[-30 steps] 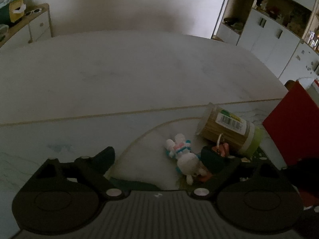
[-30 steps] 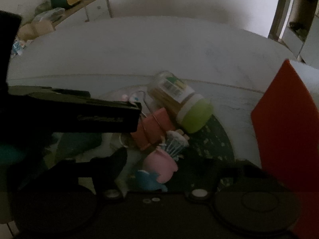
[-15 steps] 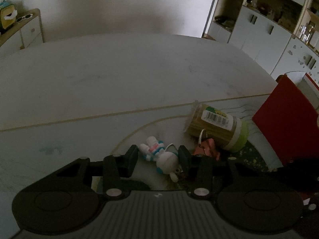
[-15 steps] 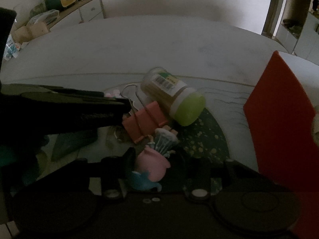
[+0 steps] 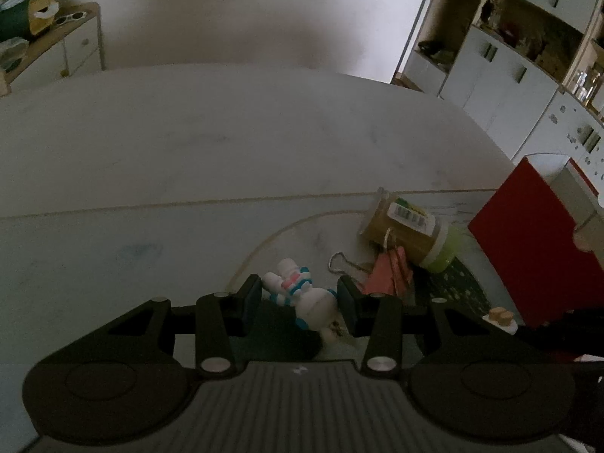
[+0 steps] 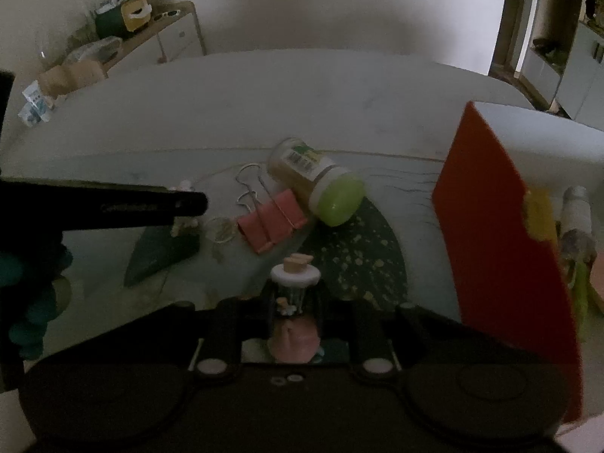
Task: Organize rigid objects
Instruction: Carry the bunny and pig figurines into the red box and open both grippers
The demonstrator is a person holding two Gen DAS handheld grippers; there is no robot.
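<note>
Both grippers loaded, pick-up step done

Left gripper [image 5: 299, 298] pinches the white rabbit figurine [image 5: 302, 294]; right gripper [image 6: 295, 304], jaws just closed narrow, clamps the little corked bottle [image 6: 295, 287] above the table [image 6: 302, 105] (next, I judge: carry both to the red box [image 6: 502, 234])

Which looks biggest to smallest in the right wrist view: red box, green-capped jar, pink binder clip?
1. red box, though it is nearer the camera
2. green-capped jar
3. pink binder clip, close to the jar in size

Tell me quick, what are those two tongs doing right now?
Left tongs: closed on the white rabbit toy.
Right tongs: just closed on the pink figurine.
</note>
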